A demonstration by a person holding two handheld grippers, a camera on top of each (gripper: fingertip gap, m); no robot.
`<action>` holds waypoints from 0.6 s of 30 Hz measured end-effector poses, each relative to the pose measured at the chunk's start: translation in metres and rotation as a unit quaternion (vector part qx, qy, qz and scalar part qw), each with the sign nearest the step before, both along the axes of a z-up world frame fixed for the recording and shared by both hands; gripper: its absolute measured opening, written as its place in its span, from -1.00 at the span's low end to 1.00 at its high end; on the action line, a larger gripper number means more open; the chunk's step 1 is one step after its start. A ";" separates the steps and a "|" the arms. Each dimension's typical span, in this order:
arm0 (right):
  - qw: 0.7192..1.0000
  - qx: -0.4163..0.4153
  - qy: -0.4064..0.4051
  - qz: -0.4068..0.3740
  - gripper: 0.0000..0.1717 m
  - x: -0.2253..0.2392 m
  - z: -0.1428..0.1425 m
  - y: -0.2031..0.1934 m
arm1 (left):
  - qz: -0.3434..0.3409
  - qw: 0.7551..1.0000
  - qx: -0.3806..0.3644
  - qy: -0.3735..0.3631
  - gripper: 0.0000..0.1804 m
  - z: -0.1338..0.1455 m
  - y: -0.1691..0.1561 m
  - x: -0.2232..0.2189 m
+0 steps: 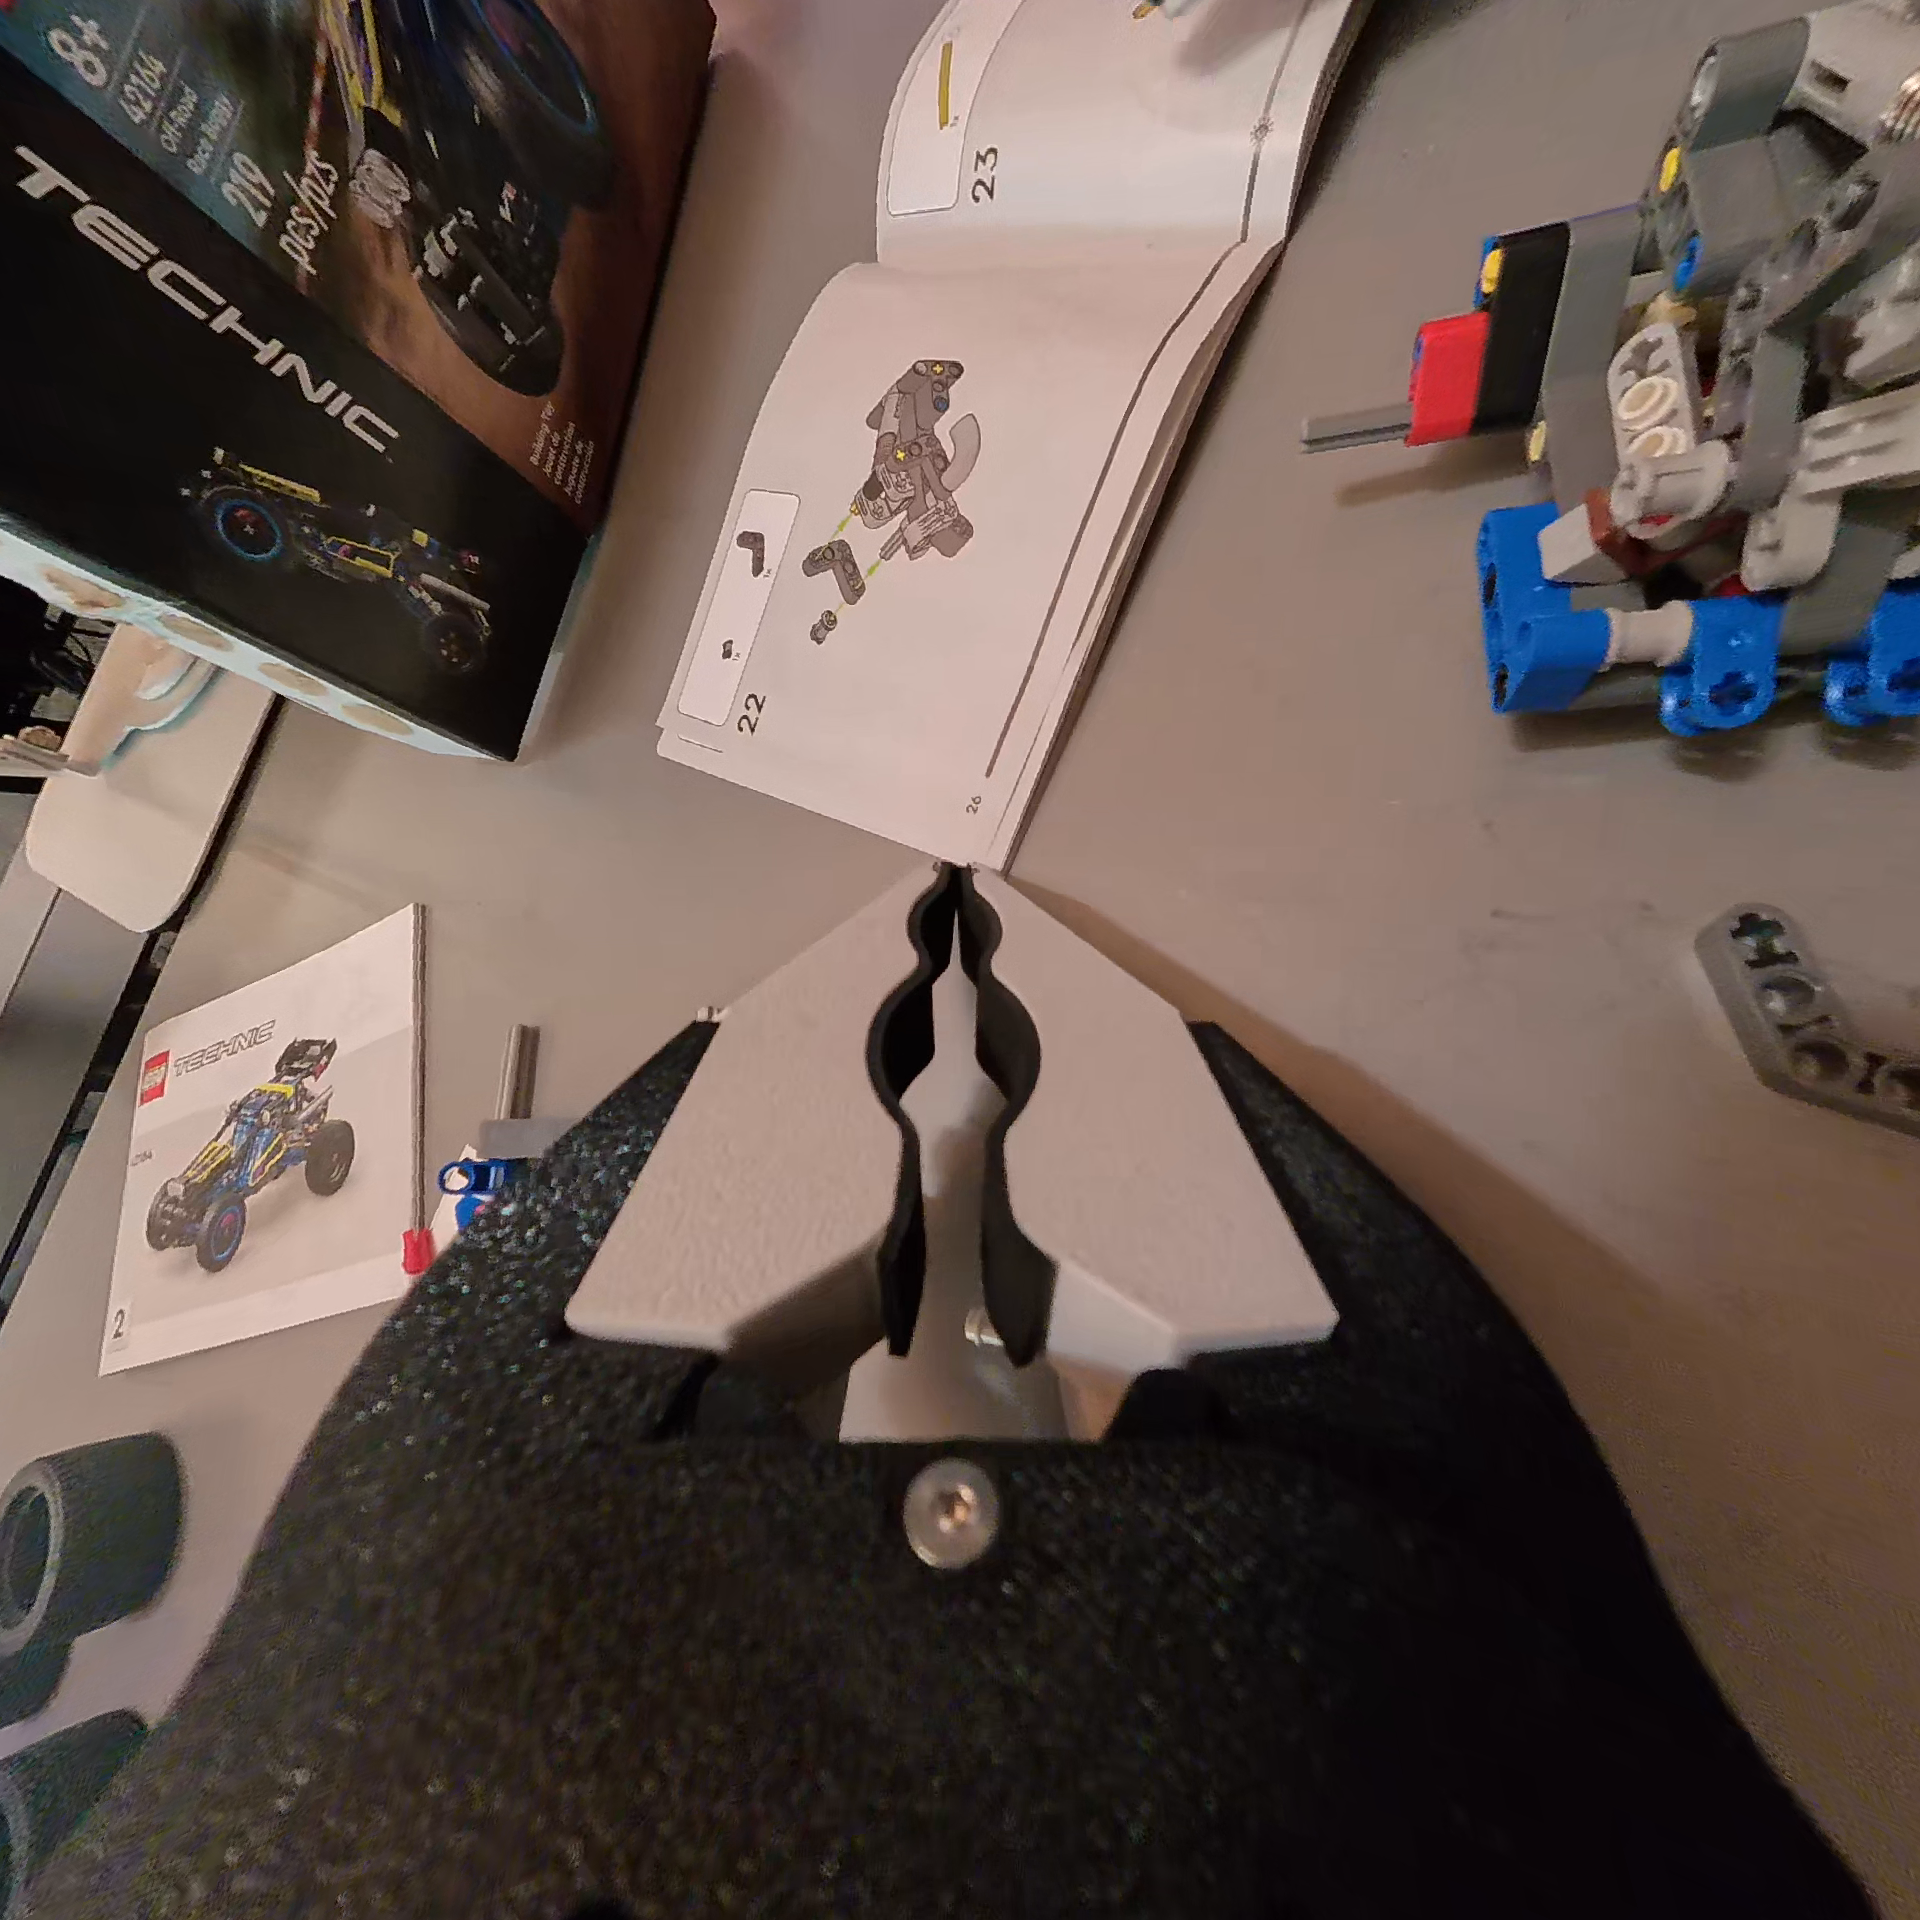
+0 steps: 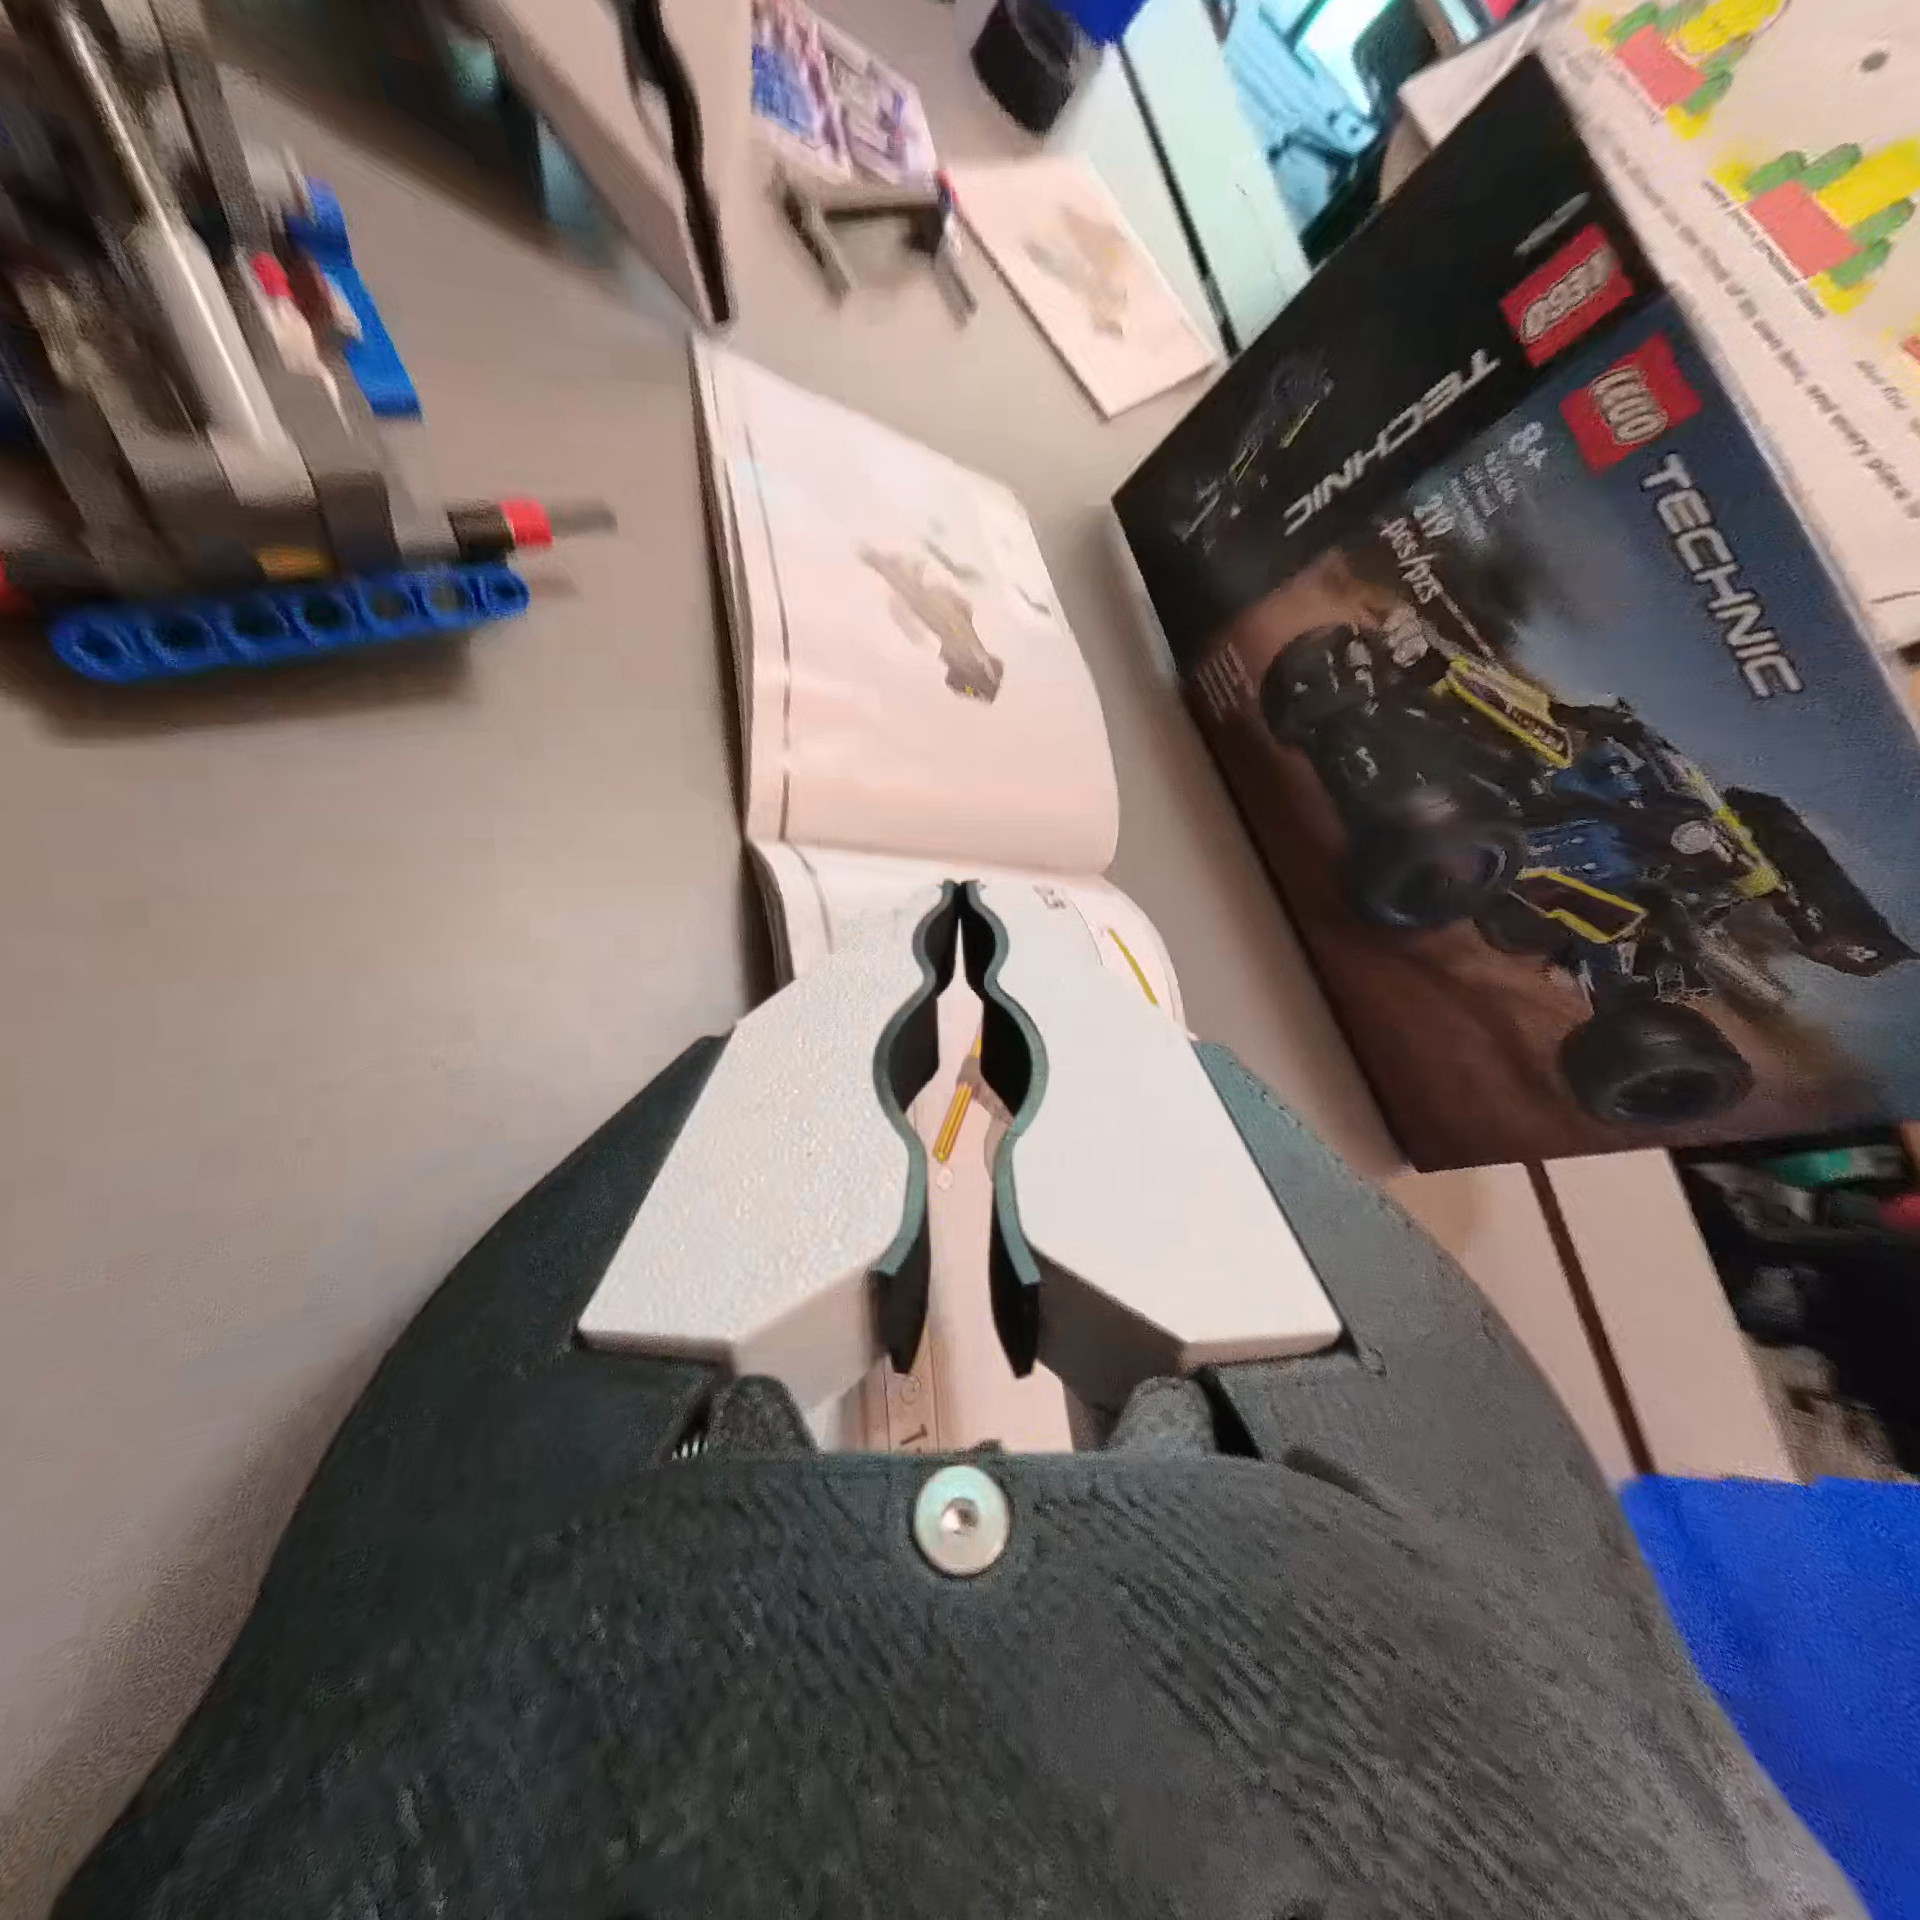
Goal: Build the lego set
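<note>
An open white instruction booklet [image 1: 935, 582] lies on the grey table [image 1: 1351, 935]; it also shows in the right wrist view [image 2: 914, 665]. My left gripper [image 1: 956, 878] is shut, its fingertips pressed together right at the booklet's near corner; no paper shows between the pads. My right gripper [image 2: 961, 891] is shut and hovers over the booklet's near page, with nothing between its pads. The left gripper also shows, blurred, at the booklet's far corner in the right wrist view [image 2: 686, 187].
A dark toy set box [image 1: 270, 343] stands left of the booklet, and also shows in the right wrist view [image 2: 1538, 707]. A part-built grey and blue brick model [image 1: 1704, 447] sits on the right. A grey angled beam [image 1: 1808, 1029], a small closed booklet [image 1: 281, 1143], loose pins [image 1: 473, 1179] and black tyres [image 1: 83, 1527] lie around. The gap from one gripper's tips to the other's is roughly 15 centimeters.
</note>
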State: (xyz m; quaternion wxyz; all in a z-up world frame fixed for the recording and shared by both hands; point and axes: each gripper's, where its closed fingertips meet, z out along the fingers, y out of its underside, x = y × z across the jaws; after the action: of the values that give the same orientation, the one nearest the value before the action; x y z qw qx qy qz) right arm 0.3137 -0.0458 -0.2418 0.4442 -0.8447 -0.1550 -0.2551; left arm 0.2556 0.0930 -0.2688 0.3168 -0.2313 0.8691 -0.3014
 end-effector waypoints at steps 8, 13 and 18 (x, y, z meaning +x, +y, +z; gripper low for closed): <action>0.997 -0.071 -0.025 0.010 -1.00 0.001 -0.025 -0.007 | -0.003 1.000 -0.008 0.010 -1.00 -0.001 0.000 0.000; 0.997 -0.066 -0.042 0.019 -1.00 0.000 -0.022 -0.007 | -0.006 1.000 -0.013 0.017 -1.00 -0.001 -0.001 0.000; 0.993 -0.036 -0.114 0.014 -1.00 0.002 -0.003 -0.003 | -0.012 1.000 -0.013 0.017 -1.00 -0.001 -0.002 -0.001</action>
State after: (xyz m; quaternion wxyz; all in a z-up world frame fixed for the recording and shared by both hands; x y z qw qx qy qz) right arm 0.3155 -0.0487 -0.2444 0.3960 -0.8235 -0.2253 -0.3381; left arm 0.2547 0.0914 -0.2695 0.2956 -0.2299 0.8729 -0.3129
